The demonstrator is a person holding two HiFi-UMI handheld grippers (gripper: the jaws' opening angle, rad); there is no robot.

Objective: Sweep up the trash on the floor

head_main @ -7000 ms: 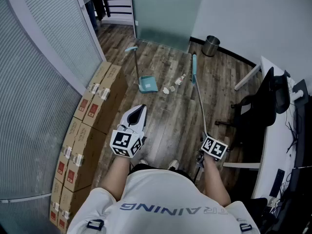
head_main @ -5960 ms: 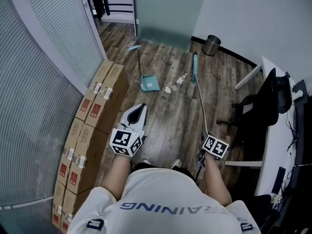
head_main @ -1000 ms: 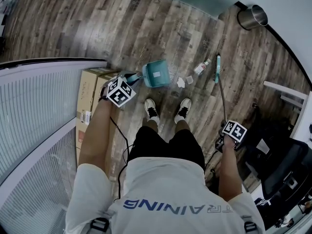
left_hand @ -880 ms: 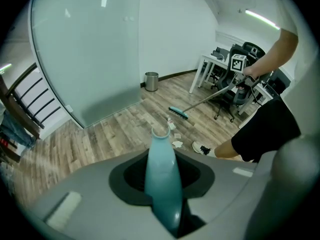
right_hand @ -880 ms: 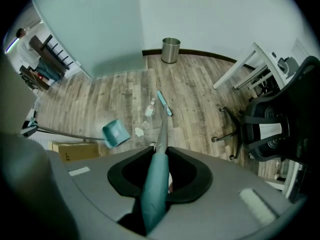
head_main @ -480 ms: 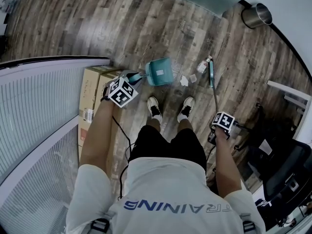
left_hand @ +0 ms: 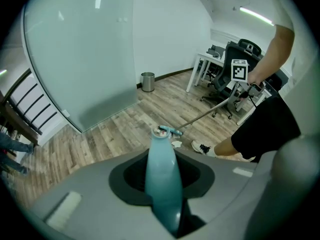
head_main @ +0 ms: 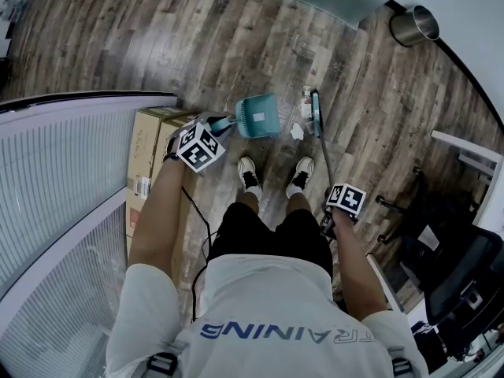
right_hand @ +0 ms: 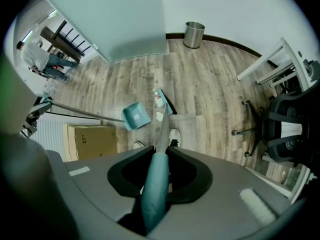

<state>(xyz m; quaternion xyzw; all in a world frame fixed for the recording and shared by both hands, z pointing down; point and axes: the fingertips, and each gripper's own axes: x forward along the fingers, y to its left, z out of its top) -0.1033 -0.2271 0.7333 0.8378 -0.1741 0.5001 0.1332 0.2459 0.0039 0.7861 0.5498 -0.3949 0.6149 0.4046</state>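
Note:
The teal dustpan (head_main: 256, 116) rests on the wood floor just ahead of the person's shoes. My left gripper (head_main: 214, 124) is shut on its long handle (left_hand: 162, 174). My right gripper (head_main: 334, 215) is shut on the broom's teal handle (right_hand: 154, 189). The shaft runs down to the broom head (head_main: 315, 114), which stands right of the dustpan. A small clear bottle (head_main: 306, 101) and a crumpled white paper (head_main: 297, 132) lie between broom head and dustpan. In the right gripper view the dustpan (right_hand: 136, 115) lies left of the broom head (right_hand: 165, 100).
Cardboard boxes (head_main: 150, 144) line the frosted glass partition at the left. A steel waste bin (head_main: 411, 24) stands by the far wall. Black office chairs (head_main: 465, 266) and a white desk (head_main: 465, 144) fill the right side. The person's shoes (head_main: 248, 172) stand just behind the dustpan.
The right gripper has moved left with the broom. The broom head has slid left toward the dustpan, taking the bottle with it. The left gripper and dustpan have kept still.

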